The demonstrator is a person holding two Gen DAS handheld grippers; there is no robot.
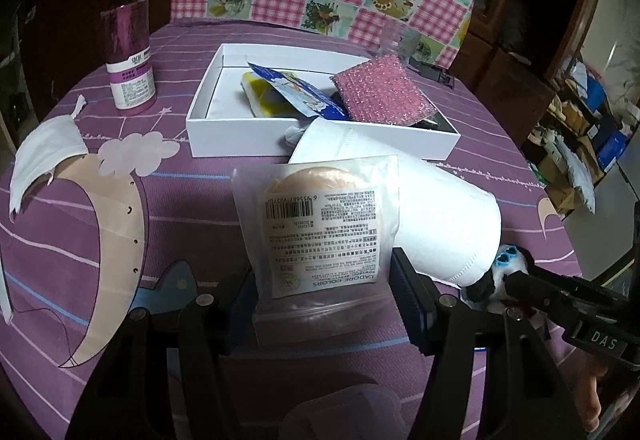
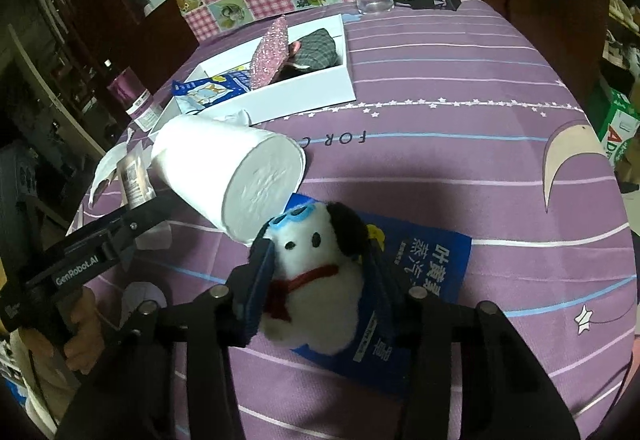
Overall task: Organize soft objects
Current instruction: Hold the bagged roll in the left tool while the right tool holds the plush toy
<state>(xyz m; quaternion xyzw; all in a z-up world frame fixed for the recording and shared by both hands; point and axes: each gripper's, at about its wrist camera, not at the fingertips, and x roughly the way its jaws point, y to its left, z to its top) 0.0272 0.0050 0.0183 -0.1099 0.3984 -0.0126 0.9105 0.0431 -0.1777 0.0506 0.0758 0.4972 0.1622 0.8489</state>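
Soft toy dog point(image 2: 316, 272) sits pinched in the right gripper point(image 2: 316, 280) and a bagged sponge point(image 1: 320, 236) in the left gripper point(image 1: 326, 292), likely bound for the white box point(image 1: 320, 144).

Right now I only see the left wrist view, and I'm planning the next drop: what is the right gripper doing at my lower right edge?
Observer: The right gripper has its pads against both sides of a white plush dog.
Operator: What's under it?
Observer: A blue packet, flat on the tablecloth.
Operator: Anything behind the pink sponge?
Observer: A grey checked cloth in the white box.
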